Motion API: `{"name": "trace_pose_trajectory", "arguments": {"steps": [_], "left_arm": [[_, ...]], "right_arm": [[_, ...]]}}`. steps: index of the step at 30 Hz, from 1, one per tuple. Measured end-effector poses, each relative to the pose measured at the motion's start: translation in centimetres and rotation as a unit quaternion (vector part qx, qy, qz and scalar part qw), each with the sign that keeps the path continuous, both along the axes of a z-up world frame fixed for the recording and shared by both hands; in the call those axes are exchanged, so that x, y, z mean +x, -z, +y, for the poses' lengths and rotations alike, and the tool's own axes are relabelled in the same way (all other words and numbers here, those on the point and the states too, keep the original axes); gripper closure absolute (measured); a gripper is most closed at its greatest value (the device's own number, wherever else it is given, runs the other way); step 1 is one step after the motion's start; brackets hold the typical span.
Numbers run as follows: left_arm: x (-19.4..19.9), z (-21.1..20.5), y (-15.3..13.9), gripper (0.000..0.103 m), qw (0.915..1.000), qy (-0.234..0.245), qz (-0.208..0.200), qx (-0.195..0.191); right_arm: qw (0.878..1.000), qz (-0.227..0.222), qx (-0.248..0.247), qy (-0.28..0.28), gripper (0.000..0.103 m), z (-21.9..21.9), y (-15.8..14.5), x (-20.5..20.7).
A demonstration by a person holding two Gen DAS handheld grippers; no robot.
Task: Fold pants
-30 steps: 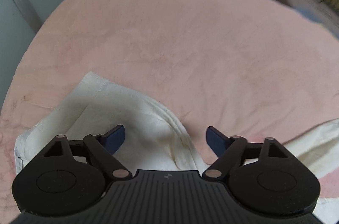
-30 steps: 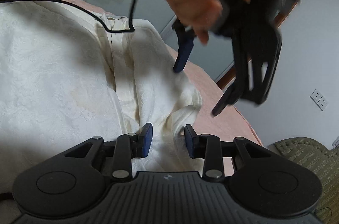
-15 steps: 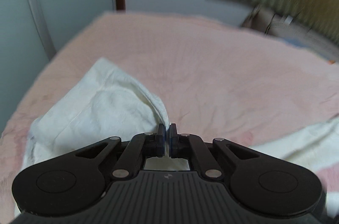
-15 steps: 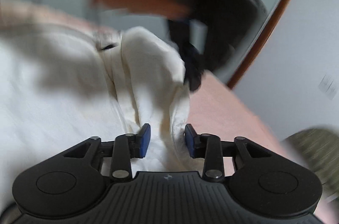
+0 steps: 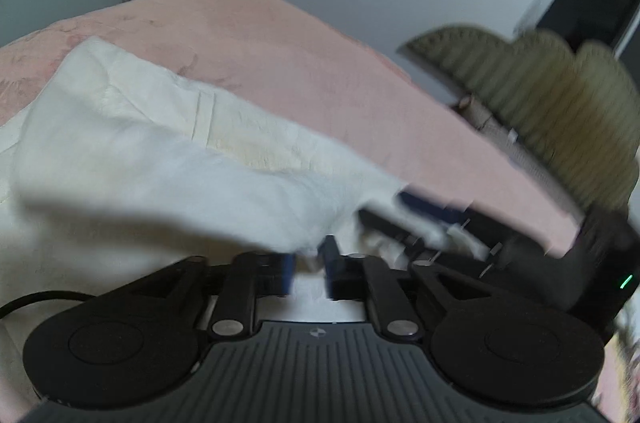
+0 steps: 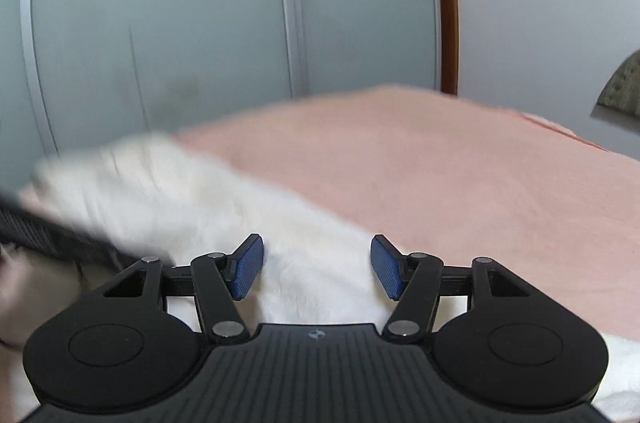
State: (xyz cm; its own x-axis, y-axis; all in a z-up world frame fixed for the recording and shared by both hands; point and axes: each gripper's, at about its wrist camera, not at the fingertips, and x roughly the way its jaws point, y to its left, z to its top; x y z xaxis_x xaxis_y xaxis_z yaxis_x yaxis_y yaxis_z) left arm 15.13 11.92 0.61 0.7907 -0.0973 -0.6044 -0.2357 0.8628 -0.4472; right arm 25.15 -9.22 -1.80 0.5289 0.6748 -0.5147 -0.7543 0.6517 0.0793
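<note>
Since a second ago, my left gripper [image 5: 310,269] has carried a flap of the cream pants [image 5: 168,159] across toward my right gripper [image 6: 316,271], laying one layer over the other on the pink bedspread [image 5: 320,63]. That fold is why the cloth drapes in a raised sheet just ahead of my left jaws, which are opening with its edge between them; whether they grip it I cannot tell through the blur. My right jaws are opening too, well parted over the pants without pinching.
</note>
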Motion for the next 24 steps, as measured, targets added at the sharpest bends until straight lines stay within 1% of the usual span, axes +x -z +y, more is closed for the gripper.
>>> {"name": "trace_pose_trajectory", "arguments": {"steps": [1,2,3,4,5,6,7,8,9,11,12,13,14,15,16,17,18,19,21,23,24], "left_arm": [[-0.3,0.3,-0.1,0.052,0.9998,-0.015,-0.013,-0.003],[-0.8,0.8,0.0,0.044,0.9991,-0.033,-0.026,-0.008],[-1.3,1.4,-0.1,0.035,0.9978,-0.051,-0.04,-0.016],[-1.7,1.9,-0.1,0.034,0.9965,-0.064,-0.048,-0.026],[-2.0,2.5,-0.1,0.034,0.9954,-0.073,-0.048,-0.038],[-2.2,3.1,0.0,0.035,0.9944,-0.08,-0.047,-0.05],[-2.4,3.6,0.0,0.037,0.9928,-0.088,-0.048,-0.065],[-2.6,4.1,0.0,0.037,0.9914,-0.096,-0.048,-0.075],[-2.9,4.5,-0.1,0.037,0.99,-0.102,-0.049,-0.084],[-2.9,5.1,-0.3,0.042,0.9877,-0.11,-0.049,-0.1],[-3.0,5.4,-0.4,0.044,0.9871,-0.113,-0.049,-0.103],[-3.1,5.7,-0.6,0.044,0.9869,-0.113,-0.048,-0.105],[-3.3,6.1,-0.7,0.045,0.9869,-0.111,-0.048,-0.106],[-3.5,6.3,-0.8,0.05,0.9869,-0.111,-0.047,-0.108],[-3.4,6.5,-0.9,0.055,0.9873,-0.107,-0.044,-0.109],[-3.3,6.8,-1.0,0.058,0.9879,-0.103,-0.042,-0.108],[-3.3,7.0,-1.1,0.071,0.9884,-0.102,-0.041,-0.106],[-3.4,7.1,-1.1,0.087,0.9896,-0.097,-0.039,-0.1],[-3.3,7.5,-1.4,0.093,0.991,-0.082,-0.039,-0.099],[-3.3,7.6,-1.7,0.096,0.9931,-0.064,-0.042,-0.088],[-3.3,7.7,-2.0,0.097,0.9941,-0.055,-0.046,-0.081]], "right_arm": [[1.0,0.005,0.002,-0.01,0.044,0.2,0.2,-0.1],[1.0,0.006,0.005,-0.017,0.043,0.2,0.2,-0.3],[1.0,0.001,0.005,-0.021,0.04,0.2,0.1,-0.5],[1.0,-0.004,0.006,-0.024,0.038,0.2,0.0,-0.7],[1.0,-0.003,0.006,-0.025,0.032,0.1,0.1,-0.7],[1.0,0.001,0.007,-0.023,0.03,0.0,0.2,-0.7],[1.0,0.005,0.008,-0.022,0.03,-0.1,0.4,-0.5],[1.0,0.008,0.01,-0.023,0.03,-0.2,0.5,-0.4],[1.0,0.009,0.014,-0.023,0.03,0.8,0.2,-0.4],[1.0,-0.007,0.017,-0.017,0.03,0.5,-0.1,-0.4],[0.999,-0.03,0.018,-0.008,0.03,0.3,-0.4,-0.9],[0.998,-0.063,0.018,0.005,0.03,0.1,-0.9,-1.4],[0.994,-0.106,0.015,0.023,0.03,-0.3,-1.6,-2.1],[0.986,-0.159,0.004,0.047,0.028,-0.5,-2.4,-2.9],[0.976,-0.204,-0.008,0.073,0.023,-0.6,-2.9,-3.6],[0.966,-0.237,-0.018,0.101,0.011,-0.9,-3.5,-4.3],[0.959,-0.252,-0.025,0.125,0.002,-1.3,-4.1,-4.8],[0.959,-0.247,-0.028,0.135,0.001,-1.8,-4.4,-5.2],[0.97,-0.197,-0.024,0.14,0.002,-3.4,-4.7,-6.0],[0.981,-0.15,-0.014,0.122,0.002,-5.0,-4.4,-7.6],[0.984,-0.139,-0.018,0.109,0.002,-6.2,-4.1,-9.0]]}}
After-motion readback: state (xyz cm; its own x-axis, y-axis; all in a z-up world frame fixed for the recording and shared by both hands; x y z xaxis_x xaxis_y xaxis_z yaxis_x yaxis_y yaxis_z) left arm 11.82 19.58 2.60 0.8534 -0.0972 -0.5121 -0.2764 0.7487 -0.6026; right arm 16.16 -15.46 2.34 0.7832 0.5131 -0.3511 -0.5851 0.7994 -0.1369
